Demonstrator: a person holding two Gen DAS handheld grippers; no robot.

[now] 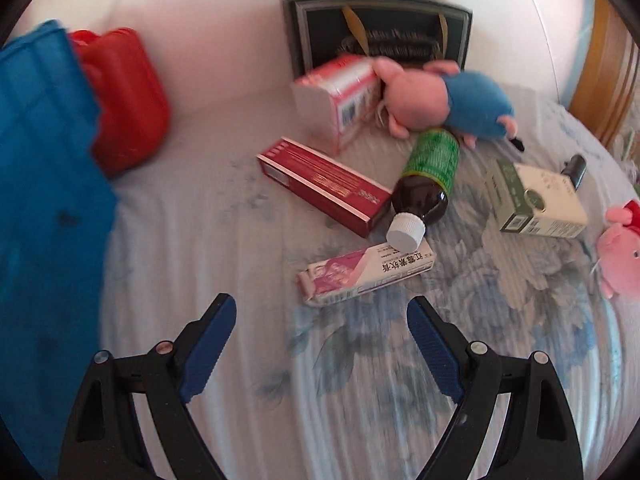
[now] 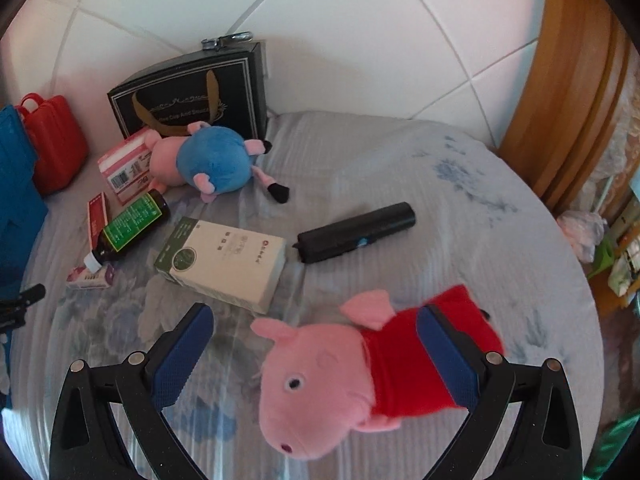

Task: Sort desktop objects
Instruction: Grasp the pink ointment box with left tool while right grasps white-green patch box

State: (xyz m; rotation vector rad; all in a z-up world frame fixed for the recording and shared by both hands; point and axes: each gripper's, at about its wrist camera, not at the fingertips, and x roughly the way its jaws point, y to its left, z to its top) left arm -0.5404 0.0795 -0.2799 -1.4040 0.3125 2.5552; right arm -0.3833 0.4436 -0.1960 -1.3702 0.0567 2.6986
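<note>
Ahead of the left gripper (image 1: 322,312), whose blue-padded jaws stood released over the floral sheet (image 1: 360,380) with nothing between them, lay the items to be sorted. Far to its left rose a blue bin (image 1: 44,208) and, behind that, a red ribbed case (image 1: 128,96); the contents of neither could be seen. Just ahead of the open jaws lay a pink-and-white carton (image 1: 364,276) printed with Chinese characters, too blurred to read reliably. Its far end was touched by the white cap of a brown bottle (image 1: 426,178) with a green label. Left of the bottle lay a long red box (image 1: 324,186), and beyond it a pink-and-white box (image 1: 340,96) bearing a barcode. A blue-bodied pig plush (image 1: 444,100) rested against a black gift bag (image 2: 188,96), whose gilt line read in part "Cup And Saucer". Ahead and to the right sat a green-and-cream box (image 1: 540,200).

The right gripper (image 2: 316,320) was likewise released, its jaws straddling a pink pig plush in a red dress (image 2: 340,376), which lay on its side; the right pad overlapped the dress, the left stood clear. Beyond it and to the right lay a black cylinder (image 2: 356,232).
</note>
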